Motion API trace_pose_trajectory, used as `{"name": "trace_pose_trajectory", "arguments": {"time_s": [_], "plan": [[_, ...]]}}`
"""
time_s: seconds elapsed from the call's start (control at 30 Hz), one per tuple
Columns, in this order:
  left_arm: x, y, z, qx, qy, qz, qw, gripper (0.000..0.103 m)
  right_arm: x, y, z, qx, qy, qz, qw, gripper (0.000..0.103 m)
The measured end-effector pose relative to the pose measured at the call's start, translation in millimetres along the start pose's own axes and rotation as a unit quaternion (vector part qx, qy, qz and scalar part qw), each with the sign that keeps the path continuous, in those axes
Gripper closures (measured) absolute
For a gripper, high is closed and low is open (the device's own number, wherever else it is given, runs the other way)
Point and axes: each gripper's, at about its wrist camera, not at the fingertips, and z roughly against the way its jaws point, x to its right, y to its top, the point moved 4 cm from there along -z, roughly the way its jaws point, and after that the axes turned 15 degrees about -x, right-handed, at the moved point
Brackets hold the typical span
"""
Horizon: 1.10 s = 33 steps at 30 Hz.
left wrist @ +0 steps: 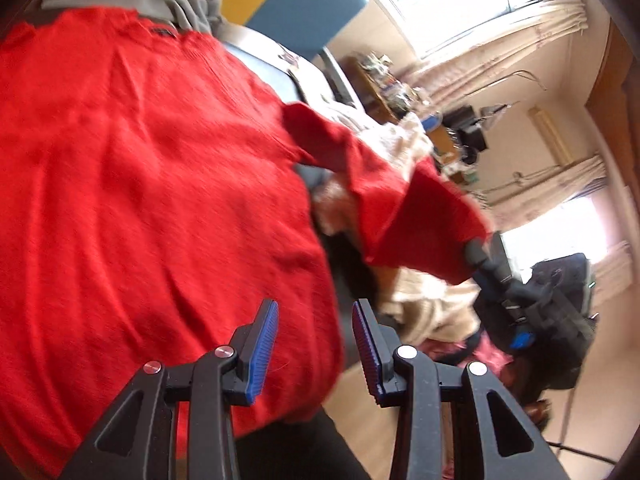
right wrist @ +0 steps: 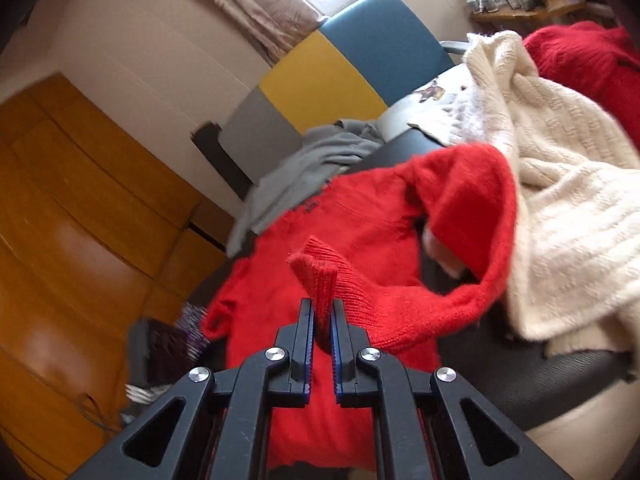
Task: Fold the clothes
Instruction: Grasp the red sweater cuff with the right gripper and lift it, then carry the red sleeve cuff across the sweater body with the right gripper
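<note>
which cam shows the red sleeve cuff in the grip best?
Right wrist view: the ribbed cuff of the red sweater sits centred between the right gripper pads, clamped. Left wrist view shows only the sleeve end meeting the right gripper from afar, blurred; cuff hidden.

red sweater (left wrist: 140, 200): lower hem cut off by frame edge | shelf clutter (left wrist: 390, 80): too small to identify

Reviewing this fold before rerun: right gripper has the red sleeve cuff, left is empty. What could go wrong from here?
1. The right gripper pinches only the cuff tip; it may slip out.
2. The sleeve lies against the cream sweater and could drag it along.
3. The left gripper is open above the red sweater, so the body may shift.
</note>
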Motion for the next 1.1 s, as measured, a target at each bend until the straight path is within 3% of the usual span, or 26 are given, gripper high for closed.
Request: {"name": "trace_pose_trajectory", "arguments": {"time_s": [0.27, 0.4, 0.5, 0.73, 0.9, 1.1], "plan": [[14, -1, -33, -0.048, -0.024, 0.002, 0.9986, 0.064, 69, -49, -4, -0.063, -0.112, -0.009, 0.992, 0.095], [24, -3, -64, -0.088, -0.034, 0.000, 0.9956, 0.064, 87, -53, 15, -0.044, -0.096, -0.019, 0.994, 0.095], [31, -4, -83, -0.116, -0.065, 0.013, 0.9911, 0.064, 81, -51, 33, -0.023, -0.083, -0.011, 0.996, 0.095], [37, -6, -92, -0.132, -0.131, 0.055, 0.9810, 0.064, 71, -47, 43, -0.001, -0.080, 0.002, 0.997, 0.095], [28, -7, -98, -0.140, -0.208, 0.119, 0.9606, 0.061, 58, -56, 35, -0.007, -0.100, 0.032, 0.994, 0.095], [2, -8, -113, -0.145, -0.265, 0.213, 0.9293, 0.055, 40, -68, 43, -0.007, -0.136, 0.082, 0.987, 0.095]]}}
